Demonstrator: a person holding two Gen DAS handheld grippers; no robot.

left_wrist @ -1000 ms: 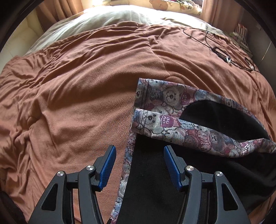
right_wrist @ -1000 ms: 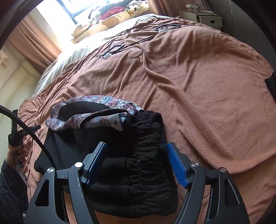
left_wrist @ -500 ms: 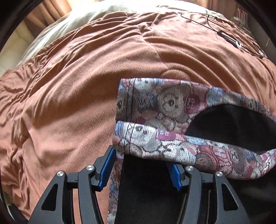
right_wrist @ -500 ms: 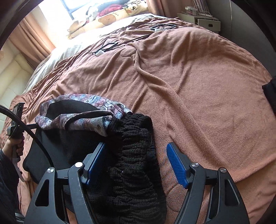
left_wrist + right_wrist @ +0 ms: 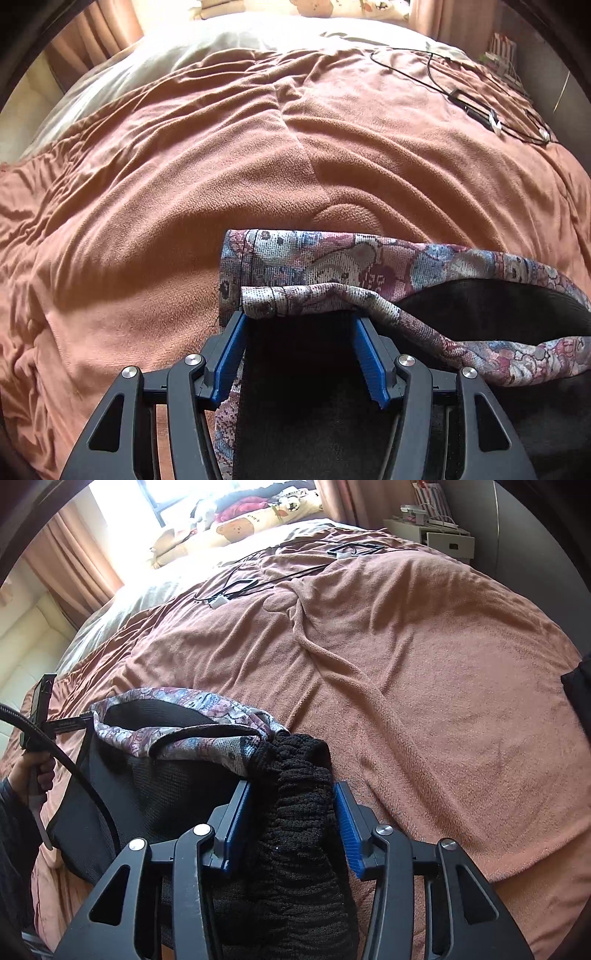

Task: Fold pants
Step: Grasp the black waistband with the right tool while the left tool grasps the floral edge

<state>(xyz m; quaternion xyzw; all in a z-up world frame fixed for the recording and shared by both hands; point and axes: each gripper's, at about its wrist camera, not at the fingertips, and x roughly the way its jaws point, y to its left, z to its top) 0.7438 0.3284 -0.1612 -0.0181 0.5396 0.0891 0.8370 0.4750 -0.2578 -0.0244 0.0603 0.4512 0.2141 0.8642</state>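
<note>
The pants [image 5: 332, 266] lie on a brown blanket, bear-patterned outside and black inside. My left gripper [image 5: 300, 319] points down at a leg end. The patterned hem [image 5: 295, 299] drapes across its fingertips and black lining lies between the wide jaws, which do not pinch it. In the right wrist view the black ribbed waistband [image 5: 299, 775] bunches between the blue pads [image 5: 347, 830] of my right gripper [image 5: 291, 786]. Its jaws are closing around the band. The patterned leg [image 5: 177, 709] curls open to the left.
The brown blanket [image 5: 406, 672] covers the bed. Black cables with white plugs [image 5: 218, 602] lie toward the pillows [image 5: 243, 524]. A white nightstand [image 5: 439, 535] stands at the back right. A hand [image 5: 40, 771] at the left edge holds the other gripper's handle.
My left gripper slid forward until the patterned hem reached its fingertips. The right jaws narrowed around the black waistband, which now fills most of the gap.
</note>
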